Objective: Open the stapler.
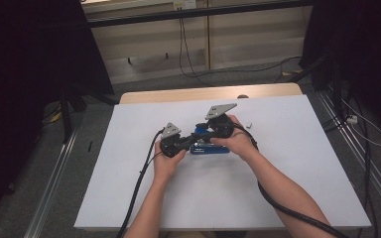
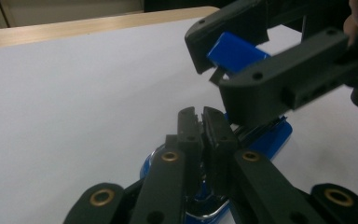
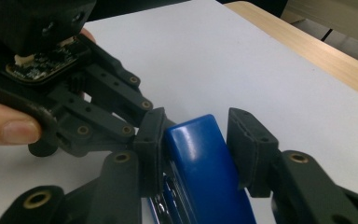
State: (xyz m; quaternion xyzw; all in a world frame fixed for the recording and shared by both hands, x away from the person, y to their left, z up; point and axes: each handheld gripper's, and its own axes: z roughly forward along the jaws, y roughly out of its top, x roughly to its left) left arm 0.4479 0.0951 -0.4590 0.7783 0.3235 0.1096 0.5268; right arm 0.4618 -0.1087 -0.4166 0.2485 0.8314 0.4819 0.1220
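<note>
Blue plastic stapler (image 1: 209,148) with chrome metal base sits on the white sheet-covered surface (image 1: 129,188), roughly mid-sheet, between both hands. Left gripper (image 1: 187,142), black two-jaw, comes in from the stapler's left end; in the left gripper view (image 2: 203,122) its jaws are pressed almost together, only a thin slit between the pads, sitting over the shiny chrome front of the stapler (image 2: 265,140). Cannot tell if anything thin is pinched in that slit, so it reads as closed with no visible object in it. Right gripper (image 1: 202,135) comes from the right, over the stapler's top; in the right gripper view (image 3: 193,140) its jaws straddle the blue top arm of the stapler (image 3: 205,168) at a medium width. The jaw on that view's left looks to be against the blue plastic, while the jaw on its right stands just off it with a visible gap, so no firm squeeze on it. The left gripper view also shows the right gripper (image 2: 219,70) farther off with the blue top arm lifted between its jaws, tilted up from the base. Small white piece (image 1: 249,124) lies on the sheet near the right hand (image 1: 238,141), apart from the stapler. Left hand (image 1: 167,161) wraps the left gripper body. Light wooden edge (image 1: 203,92) of the surface shows past the sheet's far side.
</note>
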